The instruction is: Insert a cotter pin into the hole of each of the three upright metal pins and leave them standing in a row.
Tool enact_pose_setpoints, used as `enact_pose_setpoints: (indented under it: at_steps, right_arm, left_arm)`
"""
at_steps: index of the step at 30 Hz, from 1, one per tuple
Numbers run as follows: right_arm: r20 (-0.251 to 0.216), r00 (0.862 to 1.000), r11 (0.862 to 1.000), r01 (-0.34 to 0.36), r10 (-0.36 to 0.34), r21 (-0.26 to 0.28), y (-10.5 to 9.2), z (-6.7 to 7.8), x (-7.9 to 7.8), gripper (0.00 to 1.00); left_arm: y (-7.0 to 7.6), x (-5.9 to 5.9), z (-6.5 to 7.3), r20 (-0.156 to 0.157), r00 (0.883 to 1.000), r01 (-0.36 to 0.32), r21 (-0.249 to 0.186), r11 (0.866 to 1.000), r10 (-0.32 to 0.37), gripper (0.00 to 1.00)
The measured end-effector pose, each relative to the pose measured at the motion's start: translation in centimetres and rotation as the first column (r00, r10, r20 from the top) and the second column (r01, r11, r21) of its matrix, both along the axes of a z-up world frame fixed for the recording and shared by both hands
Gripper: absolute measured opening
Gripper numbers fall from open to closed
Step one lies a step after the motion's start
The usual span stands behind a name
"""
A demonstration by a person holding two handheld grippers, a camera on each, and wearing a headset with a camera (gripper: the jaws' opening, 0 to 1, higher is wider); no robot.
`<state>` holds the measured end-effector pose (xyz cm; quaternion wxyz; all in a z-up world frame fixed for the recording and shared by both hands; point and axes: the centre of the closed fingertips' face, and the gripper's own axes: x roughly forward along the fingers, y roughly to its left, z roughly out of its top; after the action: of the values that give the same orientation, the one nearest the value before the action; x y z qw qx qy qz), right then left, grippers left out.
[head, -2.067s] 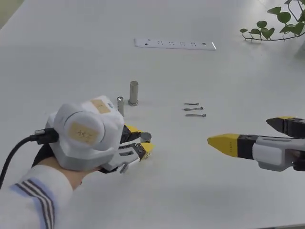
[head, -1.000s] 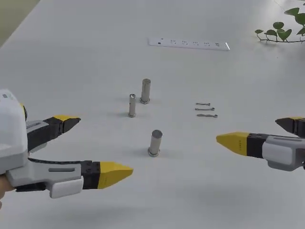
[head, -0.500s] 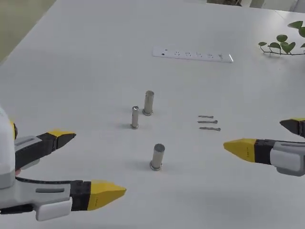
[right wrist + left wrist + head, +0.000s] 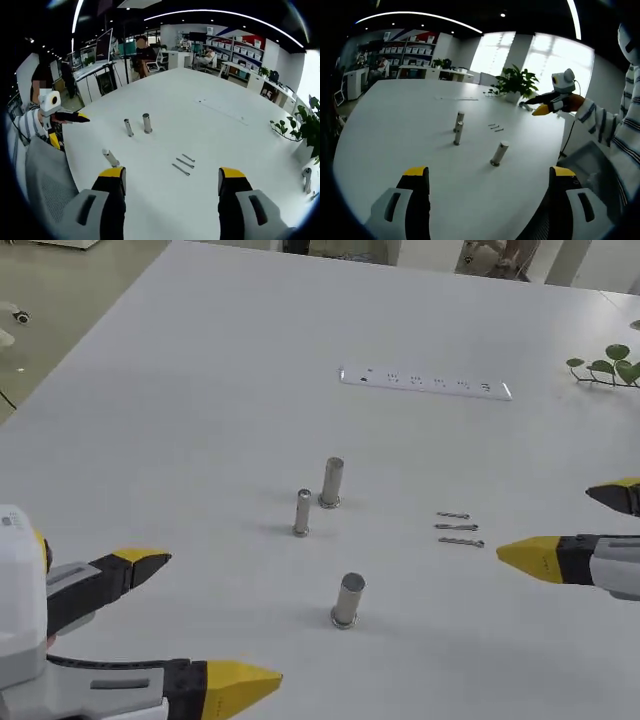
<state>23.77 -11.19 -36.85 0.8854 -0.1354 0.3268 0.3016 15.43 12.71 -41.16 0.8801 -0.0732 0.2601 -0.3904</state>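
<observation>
The white worktop fills the head view. At 7 o'clock of that view the left gripper hovers above the surface, released, its yellow-tipped jaws spread wide.

Near the centre, three metal pins stand upright on their flanged bases, in a triangle and not in a line. The thin pin is furthest left. The taller pin stands just beside it at its 1 o'clock. The third pin stands apart at their 5 o'clock, nearer the person and at 2 o'clock of the left gripper.

At 3 o'clock of the thin pin, well apart from all the metal pins, three cotter pins lie flat on the worktop, side by side and roughly parallel. Beyond them, at 12 o'clock, a white power strip lies across the worktop.

The right gripper comes in from the 3 o'clock edge, also released with its jaws well apart, its tips near the cotter pins at their 3 to 4 o'clock. A leafy plant shows at 2 o'clock.
</observation>
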Motion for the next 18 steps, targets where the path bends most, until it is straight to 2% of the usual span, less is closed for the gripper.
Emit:
enact_pose_setpoints:
  at_steps: [3, 6, 10, 14, 16, 18]
  right_arm:
    - [0.01, 1.0, 1.0, -0.028, 0.028, 0.008, 0.5, 0.1, 0.9, 0.73]
    - [0.025, 0.997, 0.997, -0.075, 0.076, -0.034, 0.8, -0.1, 1.4, 0.67]
    - [-0.002, 0.991, 0.988, -0.132, 0.132, -0.08, 1.2, -0.8, 1.7, 0.64]
    - [-0.031, 0.984, 0.981, -0.178, 0.176, -0.076, 1.7, -1.3, 1.9, 0.61]
    - [0.002, 0.971, 0.957, -0.234, 0.238, -0.171, 1.4, -1.3, 2.6, 0.58]
    - [-0.016, 0.965, 0.943, -0.261, 0.263, -0.209, 1.3, -1.7, 2.7, 0.57]
  left_arm:
    - [-0.5, -0.7, -0.4, -0.025, 1.0, 0.018, -0.004, 1.0, -0.018, 0.99]
    - [-0.7, -1.0, -0.7, -0.029, 0.999, 0.032, 0.021, 0.999, -0.032, 0.99]
    - [-0.5, -0.8, -0.6, -0.028, 0.999, 0.018, 0.014, 1.0, -0.018, 0.99]
    - [-0.4, -0.9, -0.4, -0.027, 0.999, 0.019, 0.011, 1.0, -0.019, 0.99]
    - [-0.3, -1.0, -0.3, -0.025, 0.999, 0.028, 0.027, 0.999, -0.027, 0.99]
    - [-0.3, -1.0, -0.3, -0.027, 0.999, 0.033, 0.032, 0.999, -0.032, 0.99]
